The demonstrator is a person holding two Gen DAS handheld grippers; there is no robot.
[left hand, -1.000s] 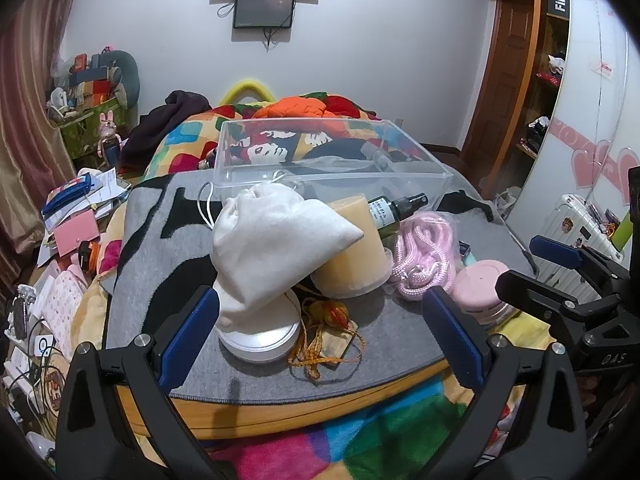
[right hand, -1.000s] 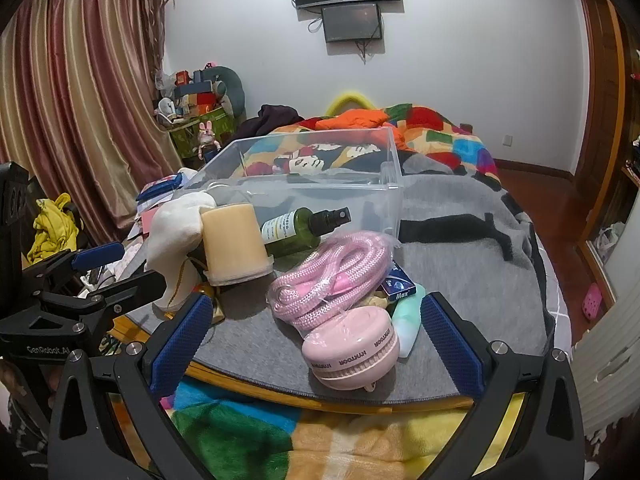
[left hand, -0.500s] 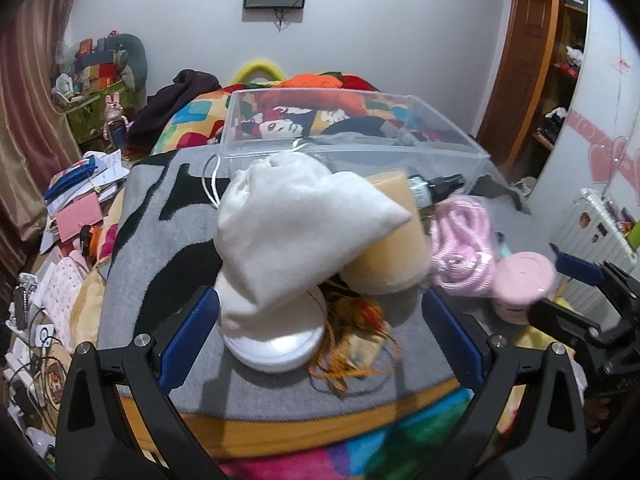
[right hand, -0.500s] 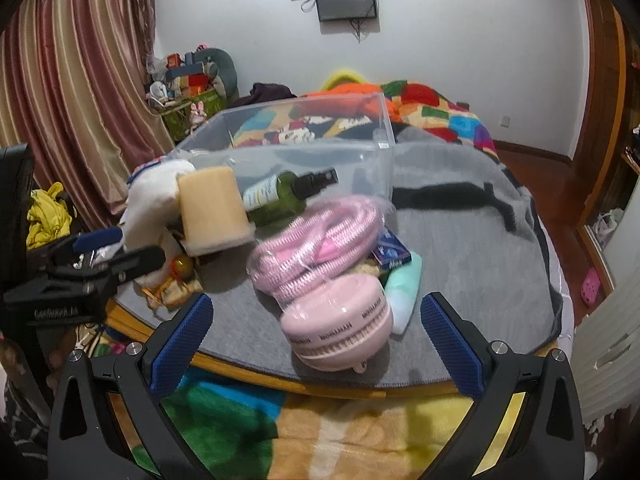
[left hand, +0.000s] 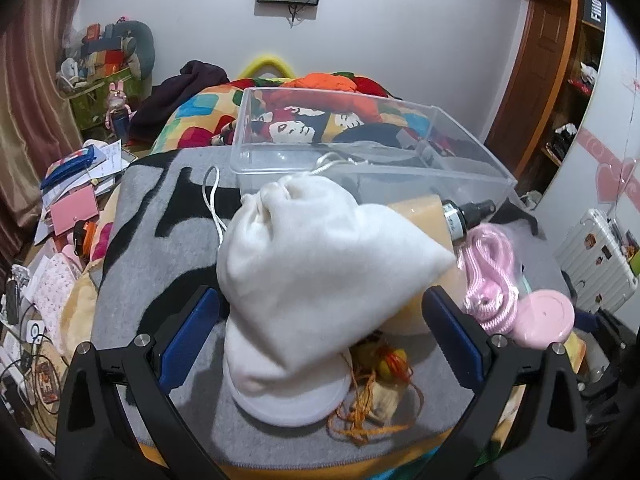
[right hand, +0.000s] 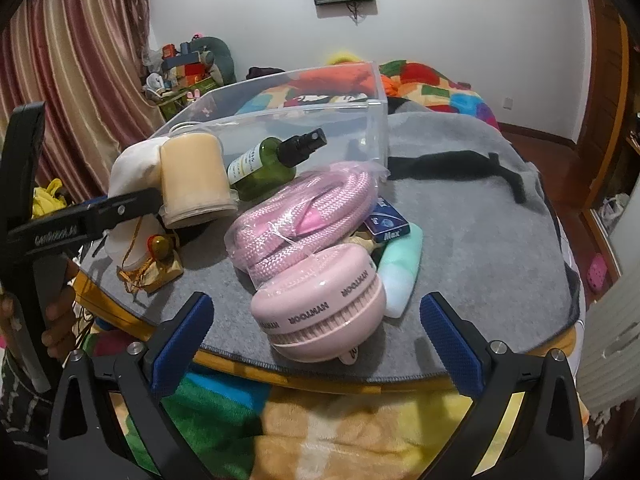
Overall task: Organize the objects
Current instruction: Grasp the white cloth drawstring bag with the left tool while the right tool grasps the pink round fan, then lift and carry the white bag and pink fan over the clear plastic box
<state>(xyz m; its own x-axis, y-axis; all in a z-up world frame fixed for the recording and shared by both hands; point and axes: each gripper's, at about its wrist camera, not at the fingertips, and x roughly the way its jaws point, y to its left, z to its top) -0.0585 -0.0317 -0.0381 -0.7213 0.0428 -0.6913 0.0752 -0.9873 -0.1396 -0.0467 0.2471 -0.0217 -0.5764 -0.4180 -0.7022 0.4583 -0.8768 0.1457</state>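
The left gripper [left hand: 320,332] is spread wide around the white pouch [left hand: 320,264], not gripping it; the right gripper [right hand: 316,332] is held wide apart, empty, near the pink fan [right hand: 320,312]

both tools, left [left hand: 320,334] and right [right hand: 316,334], level, blue-padded fingers [right hand: 182,332] spread wide, gripping nothing
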